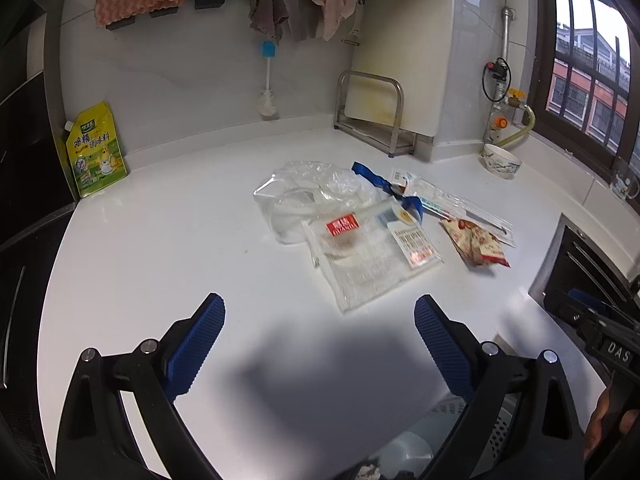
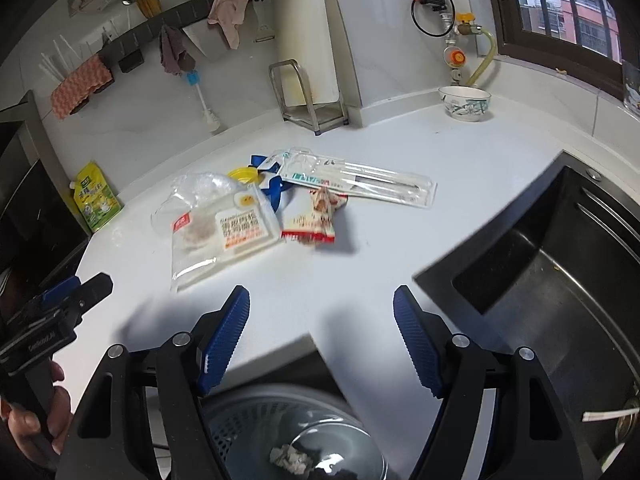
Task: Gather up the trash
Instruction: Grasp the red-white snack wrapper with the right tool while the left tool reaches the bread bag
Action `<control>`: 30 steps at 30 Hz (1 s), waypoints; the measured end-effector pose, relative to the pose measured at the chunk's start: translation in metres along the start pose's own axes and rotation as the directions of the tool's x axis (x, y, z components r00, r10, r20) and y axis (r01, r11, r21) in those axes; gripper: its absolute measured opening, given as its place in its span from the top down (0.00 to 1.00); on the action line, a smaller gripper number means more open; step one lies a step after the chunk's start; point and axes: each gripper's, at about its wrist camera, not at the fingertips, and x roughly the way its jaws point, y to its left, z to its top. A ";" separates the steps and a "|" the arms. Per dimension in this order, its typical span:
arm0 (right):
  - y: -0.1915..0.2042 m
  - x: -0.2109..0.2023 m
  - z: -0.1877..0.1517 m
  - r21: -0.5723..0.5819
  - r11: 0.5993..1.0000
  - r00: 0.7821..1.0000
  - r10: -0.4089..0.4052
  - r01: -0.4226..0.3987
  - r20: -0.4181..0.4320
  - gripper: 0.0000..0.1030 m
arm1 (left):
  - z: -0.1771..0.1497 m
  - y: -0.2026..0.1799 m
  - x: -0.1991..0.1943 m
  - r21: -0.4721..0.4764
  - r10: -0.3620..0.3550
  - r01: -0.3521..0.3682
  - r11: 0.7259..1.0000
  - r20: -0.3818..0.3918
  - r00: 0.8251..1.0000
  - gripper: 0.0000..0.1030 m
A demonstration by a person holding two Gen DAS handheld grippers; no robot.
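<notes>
Both tools are hanging released over the near edge of the desk (image 1: 168, 248), and I am gripping nothing with either one. On my left tool (image 1: 318, 332) the blue fingers (image 1: 196, 344) are standing wide apart; the right tool (image 2: 322, 332) is spread just as wide. Each is pointing forward and tilting down toward the desk, and the right view is showing the left tool at its left edge with my hand (image 2: 28, 416) wrapped round the handle.

Directly below the tools, off the desk edge, a bin (image 2: 256, 416) is sitting with a scrap or two already in it. I judge it is placed there so each piece needs only a short carry back and a drop.

Beyond the fingers, the trash is lying in a loose cluster mid-desk. Nearest is a clear bag (image 1: 360, 256) with red and white labels, flat and overlapping a crumpled plastic bag (image 1: 316, 188) behind it. Just to the right a snack wrapper (image 1: 478, 246) is resting, slightly puffed, so I expect it will pinch more easily than the flat film. Behind it a long clear pack (image 1: 460, 208) is lying across a blue strip (image 1: 380, 182), and the right view is showing a yellow lid (image 2: 243, 174) among them.

Farther back, well apart from the trash, a bowl (image 1: 501, 160), a rack (image 1: 372, 116) and a yellow pouch (image 1: 96, 148) are standing by the wall; the sink (image 2: 552, 264) is opening to the right. I am treating none of these as trash.
</notes>
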 end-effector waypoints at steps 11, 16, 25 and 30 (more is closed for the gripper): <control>-0.001 0.067 0.049 0.011 0.999 0.997 -0.039 0.040 -0.068 0.31 | 0.023 0.005 0.039 -0.015 0.034 -0.034 0.999 -0.021 0.999 0.08; 0.001 0.097 0.061 -0.014 0.996 0.990 -0.089 0.088 -0.107 0.31 | 0.027 0.004 0.051 -0.012 0.037 -0.037 0.999 -0.037 0.999 0.06; 0.006 0.138 0.069 -0.082 0.988 0.974 -0.140 0.127 -0.178 0.35 | 0.028 0.004 0.063 -0.016 0.037 -0.038 0.999 -0.056 0.998 0.06; 0.005 0.144 0.065 -0.098 0.989 0.968 -0.133 0.114 -0.213 0.71 | 0.027 0.004 0.065 -0.018 0.038 -0.039 0.999 -0.059 0.998 0.06</control>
